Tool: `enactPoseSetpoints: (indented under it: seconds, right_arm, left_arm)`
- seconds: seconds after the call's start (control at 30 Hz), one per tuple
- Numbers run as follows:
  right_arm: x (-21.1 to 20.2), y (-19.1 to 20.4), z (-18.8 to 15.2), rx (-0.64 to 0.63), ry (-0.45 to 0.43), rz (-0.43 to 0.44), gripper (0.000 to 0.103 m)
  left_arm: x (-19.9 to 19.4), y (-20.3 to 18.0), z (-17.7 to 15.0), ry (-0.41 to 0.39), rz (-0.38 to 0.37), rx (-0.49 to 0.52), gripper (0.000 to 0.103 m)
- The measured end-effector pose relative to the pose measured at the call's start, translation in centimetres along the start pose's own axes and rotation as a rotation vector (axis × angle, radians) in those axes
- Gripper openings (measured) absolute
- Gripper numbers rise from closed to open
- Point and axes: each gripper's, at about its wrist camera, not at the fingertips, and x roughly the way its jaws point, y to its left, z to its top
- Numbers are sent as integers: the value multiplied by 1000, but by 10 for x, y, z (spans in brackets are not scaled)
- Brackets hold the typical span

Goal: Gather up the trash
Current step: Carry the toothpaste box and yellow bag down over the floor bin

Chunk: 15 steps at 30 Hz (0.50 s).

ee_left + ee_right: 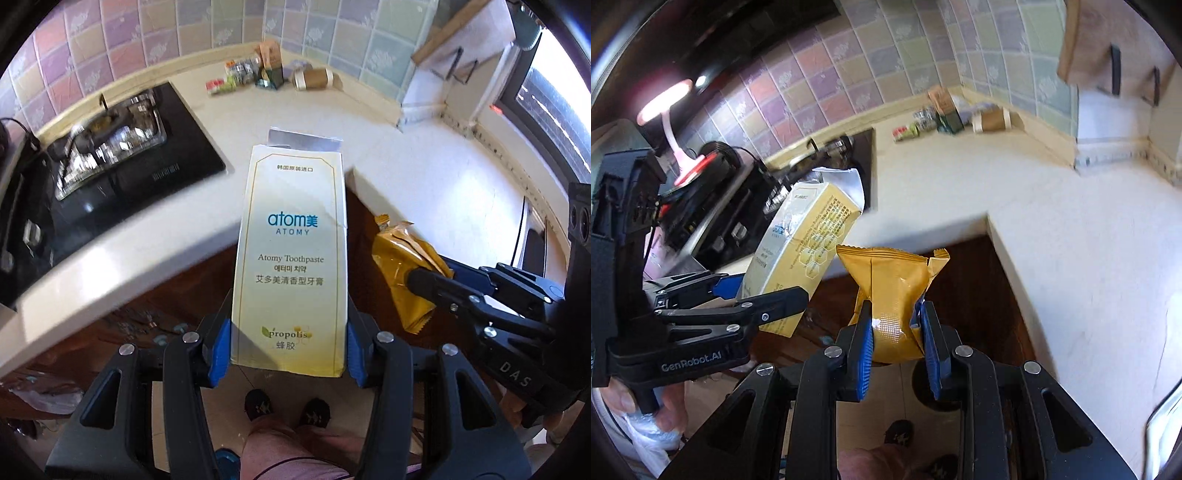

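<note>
My left gripper (288, 354) is shut on a pale yellow Atomy toothpaste box (291, 254), which stands up between the blue pads with its top flap open. In the right wrist view the same box (805, 243) and left gripper (764, 291) appear at the left. My right gripper (895, 350) is shut on a crumpled orange snack wrapper (892, 295); in the left wrist view that wrapper (402, 269) shows at the right, held by the right gripper (424, 280). Both grippers hang over the front edge of the white L-shaped counter (424, 192). More litter (273, 70) lies at the counter's back wall.
A black gas hob (110, 162) is set into the counter at the left. A fallen paper cup (314, 78) and small packets sit by the tiled wall. A pink desk lamp (676, 122) stands beyond the hob. Below are dark wood cabinets, floor and the person's feet (288, 406).
</note>
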Motion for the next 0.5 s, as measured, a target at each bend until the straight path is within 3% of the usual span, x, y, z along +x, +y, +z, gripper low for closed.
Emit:
enactPoseSetpoints:
  seconds: [0.27,0.5]
  right_arm:
    - [91,-26,-94,97,201,-89,24]
    - [192,-49,-169,147,341,-136,24]
  left_arm:
    - [112,10,-83,218,-55,-19,47]
    - [238,28,-145,374,-103,-21,47]
